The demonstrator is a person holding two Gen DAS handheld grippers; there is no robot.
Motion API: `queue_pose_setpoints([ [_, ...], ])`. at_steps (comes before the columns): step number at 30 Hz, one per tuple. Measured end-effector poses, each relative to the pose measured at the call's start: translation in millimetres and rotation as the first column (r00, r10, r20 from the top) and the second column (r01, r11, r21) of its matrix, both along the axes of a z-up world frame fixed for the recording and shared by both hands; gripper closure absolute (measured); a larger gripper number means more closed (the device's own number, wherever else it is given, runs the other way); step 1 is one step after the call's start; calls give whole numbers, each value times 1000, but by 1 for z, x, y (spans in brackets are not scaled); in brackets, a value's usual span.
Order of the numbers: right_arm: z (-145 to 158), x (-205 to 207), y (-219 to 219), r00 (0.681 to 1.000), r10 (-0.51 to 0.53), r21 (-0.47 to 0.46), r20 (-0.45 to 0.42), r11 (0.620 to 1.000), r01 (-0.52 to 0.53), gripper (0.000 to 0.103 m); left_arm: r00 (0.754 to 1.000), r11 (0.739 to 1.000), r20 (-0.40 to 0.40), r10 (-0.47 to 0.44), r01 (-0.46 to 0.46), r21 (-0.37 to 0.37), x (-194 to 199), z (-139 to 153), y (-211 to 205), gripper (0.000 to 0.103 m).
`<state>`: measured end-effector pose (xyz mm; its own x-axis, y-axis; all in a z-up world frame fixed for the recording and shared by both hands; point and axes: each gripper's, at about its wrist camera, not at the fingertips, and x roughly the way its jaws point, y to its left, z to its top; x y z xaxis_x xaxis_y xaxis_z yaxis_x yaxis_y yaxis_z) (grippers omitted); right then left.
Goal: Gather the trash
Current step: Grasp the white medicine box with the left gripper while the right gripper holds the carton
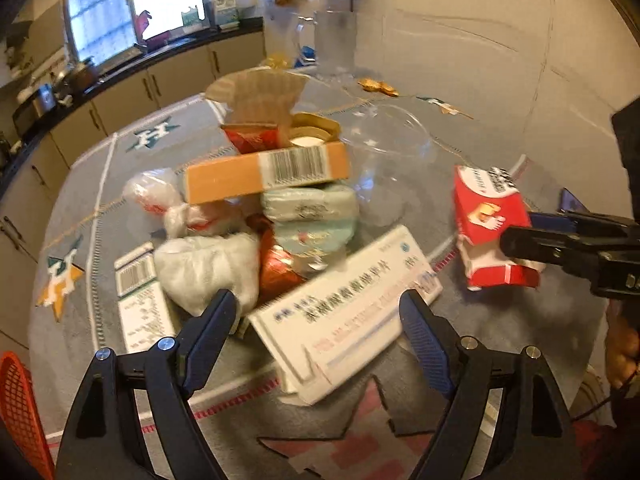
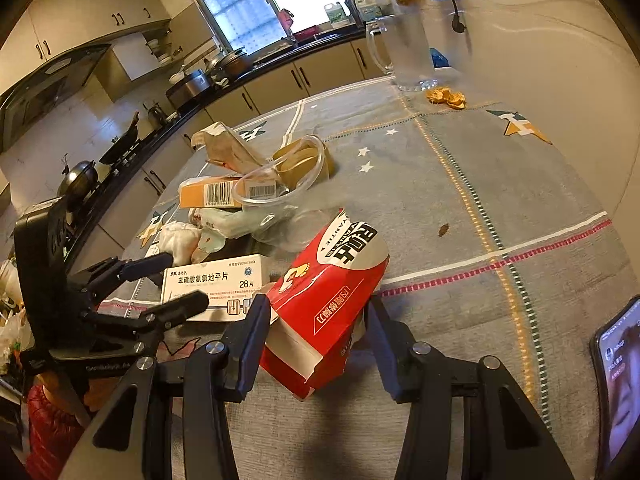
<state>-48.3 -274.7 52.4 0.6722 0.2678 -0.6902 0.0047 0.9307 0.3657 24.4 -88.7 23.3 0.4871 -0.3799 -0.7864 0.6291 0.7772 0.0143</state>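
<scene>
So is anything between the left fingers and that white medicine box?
Nothing visible. The white medicine box lies on the tablecloth between the open left gripper fingers; the crumpled white wrapper sits just beside one finger.

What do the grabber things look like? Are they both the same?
Yes, they match. The left gripper and the right gripper are both black, each with two long pointed fingers, dark blue ribbed pads on the inner faces, and round silver bolts at the hinges. A red padded sleeve shows behind the left one.
</scene>
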Motion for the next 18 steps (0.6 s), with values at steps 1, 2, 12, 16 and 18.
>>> queue_pose_setpoints([
  [1, 0, 0, 0, 1000, 0, 2, -1, 1000, 0, 50, 1000, 1000, -19, -18, 18, -3, -3, -2, -1, 20],
  [2, -1, 0, -1, 1000, -1, 4, -1, 1000, 1, 50, 998, 999, -47, -37, 37, -5, -5, -5, -1, 20],
  [12, -2, -1, -5, 1000, -6, 9, 2, 1000, 6, 50, 995, 995, -42, -93, 94, 35, -31, -10, -6, 20],
  [16, 0, -3, -5, 1000, -7, 4, 10, 1000, 7, 50, 995, 996, -47, -91, 92, 19, -24, -13, -17, 20],
  [18, 0, -3, -5, 1000, -8, 2, 11, 1000, 8, 50, 996, 996, -26, -90, 90, 18, -27, -13, -23, 20],
])
